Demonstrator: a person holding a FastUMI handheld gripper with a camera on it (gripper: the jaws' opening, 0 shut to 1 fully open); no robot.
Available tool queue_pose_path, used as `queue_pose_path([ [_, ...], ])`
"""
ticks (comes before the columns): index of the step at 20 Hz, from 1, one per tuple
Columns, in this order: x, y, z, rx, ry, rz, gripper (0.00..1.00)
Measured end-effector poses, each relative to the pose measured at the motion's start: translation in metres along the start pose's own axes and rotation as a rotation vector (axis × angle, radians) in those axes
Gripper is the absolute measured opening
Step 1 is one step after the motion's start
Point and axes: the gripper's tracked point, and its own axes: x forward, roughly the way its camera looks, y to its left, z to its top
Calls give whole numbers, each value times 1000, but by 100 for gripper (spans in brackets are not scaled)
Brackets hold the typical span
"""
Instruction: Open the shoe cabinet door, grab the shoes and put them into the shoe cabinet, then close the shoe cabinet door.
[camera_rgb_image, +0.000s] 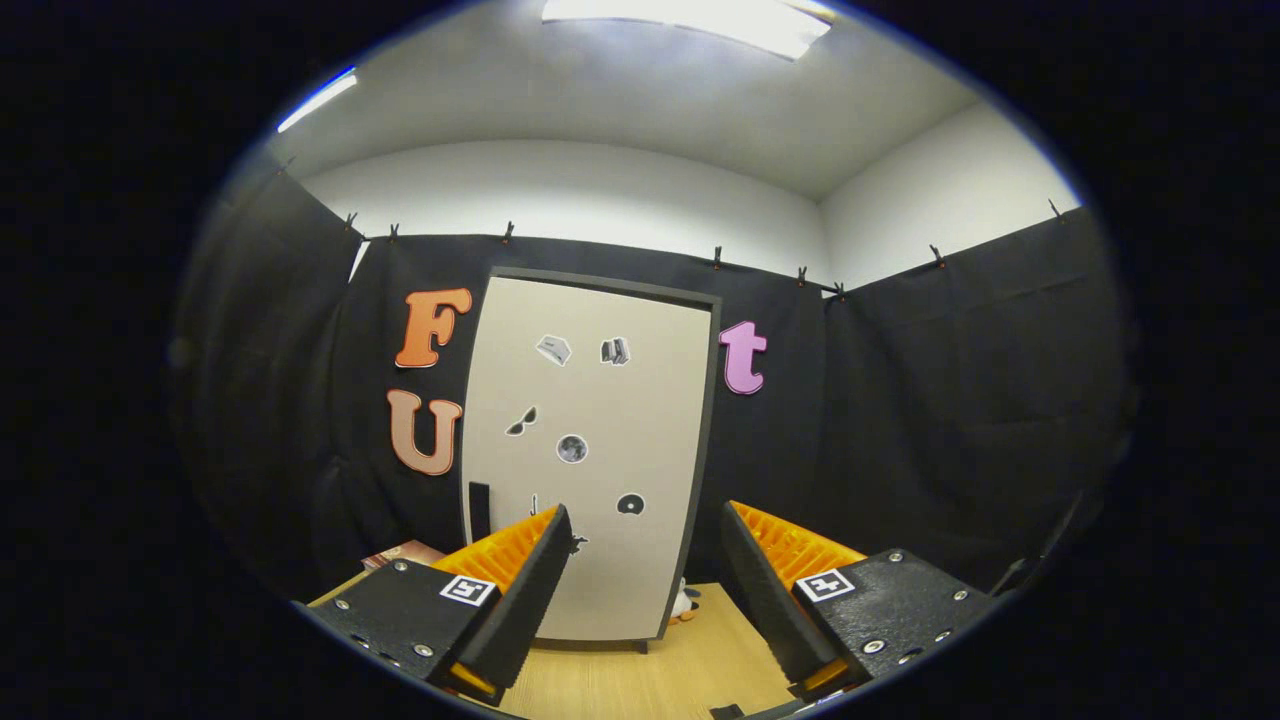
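1. A small white-and-orange object (685, 603) peeked out at the cabinet's lower right, mostly hidden.
2. The tall beige shoe cabinet door (590, 450) stood upright and closed at frame centre.
3. The gripper (645, 530) fingers were spread apart, empty.

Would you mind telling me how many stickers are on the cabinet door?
6 visible on the beige cabinet door: two on top, two mid-door, two low; open gripper may hide more.
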Motion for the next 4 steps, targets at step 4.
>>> queue_pose_path([
  [4, -11, -6, -5, -3, -1, -24, 94],
])
